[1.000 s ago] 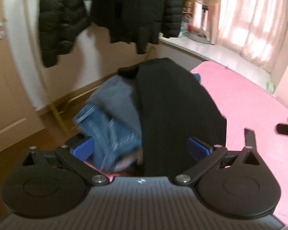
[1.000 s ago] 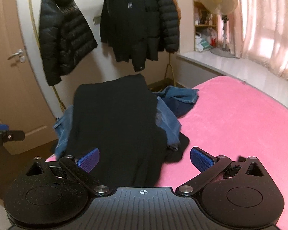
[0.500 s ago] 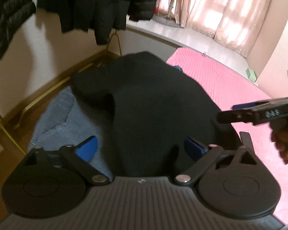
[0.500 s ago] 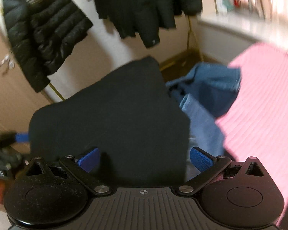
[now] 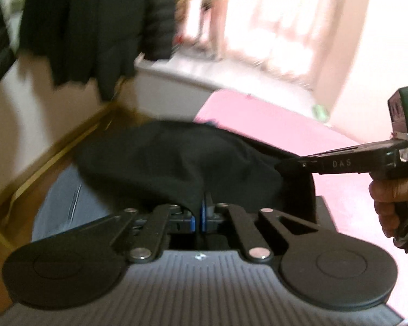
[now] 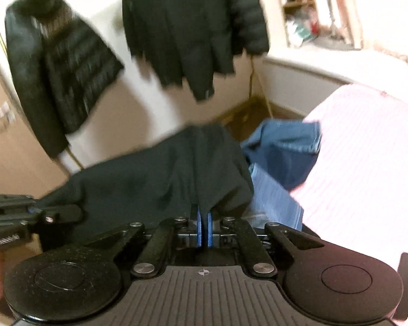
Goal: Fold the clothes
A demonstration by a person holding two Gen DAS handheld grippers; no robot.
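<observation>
We have both grippers, left (image 5: 201, 214) and right (image 6: 203, 228), pinched shut on the near edge of the soft black knit garment (image 5: 176, 163), which lies over blue denim jeans (image 6: 285, 149) on the pink bedspread (image 6: 367, 163). We judge that lifting evenly keeps the hem taut.

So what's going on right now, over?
Left gripper, right gripper both shut on black garment. Garment lies over jeans. Nothing blocking.

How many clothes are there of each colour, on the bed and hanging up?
Black clothes: 3, the black garment gripped by both tools, plus two black puffer jackets hanging on the wall.
Blue clothes: 1, the blue denim jeans on the pink bed.
Total: 4.
</observation>
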